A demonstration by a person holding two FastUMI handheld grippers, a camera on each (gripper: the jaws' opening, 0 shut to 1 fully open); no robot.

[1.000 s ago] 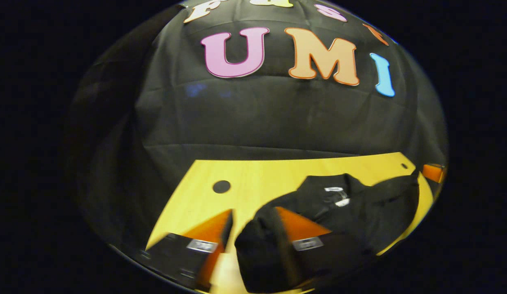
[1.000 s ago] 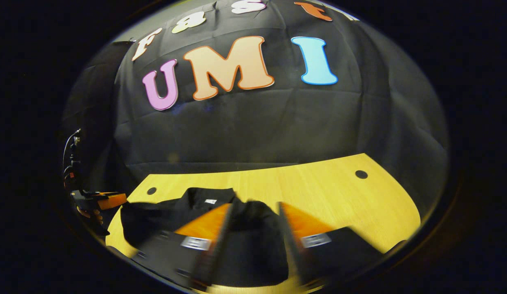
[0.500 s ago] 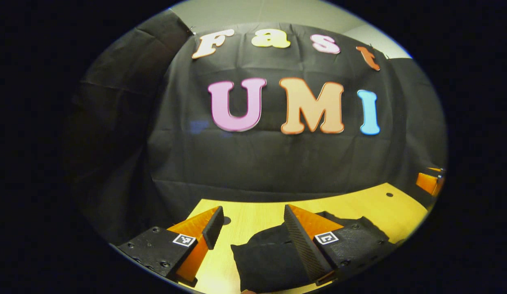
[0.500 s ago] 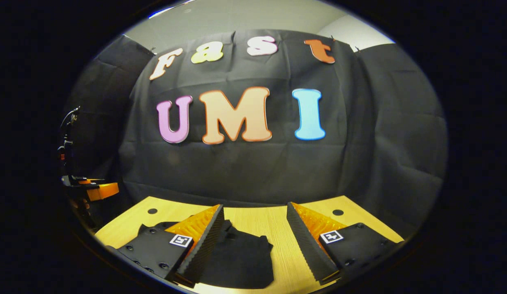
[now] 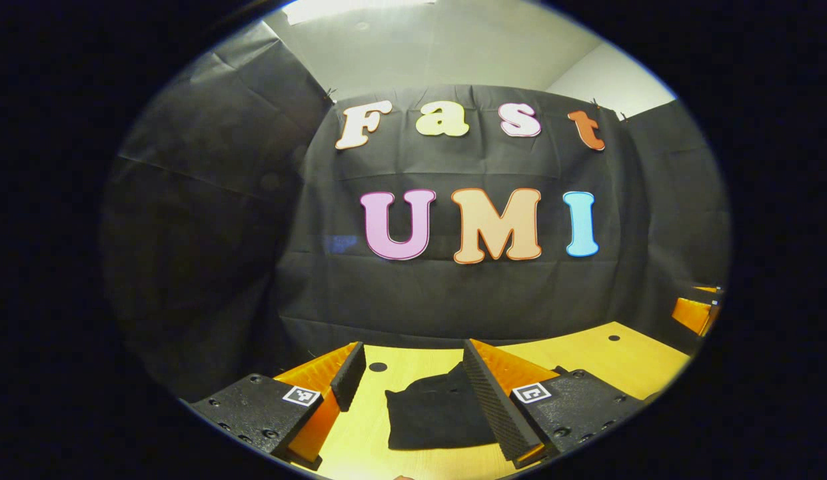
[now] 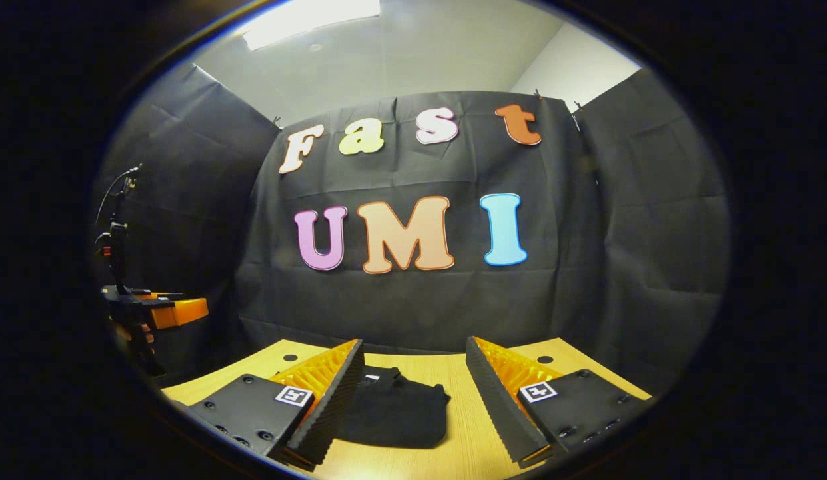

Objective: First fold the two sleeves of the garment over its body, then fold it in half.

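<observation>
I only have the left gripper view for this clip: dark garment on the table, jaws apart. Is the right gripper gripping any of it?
Observer: No. In the right gripper view, the right gripper has its jaws wide apart, and the garment lies loose on the table.
Operator: Does it look folded from that side?
Observer: It is a compact bundle, and a small white tag shows at its far edge.
Operator: Where is my gripper from there?
Observer: The left gripper is at the far left, held in a hand, raised and well apart from the garment.
</observation>
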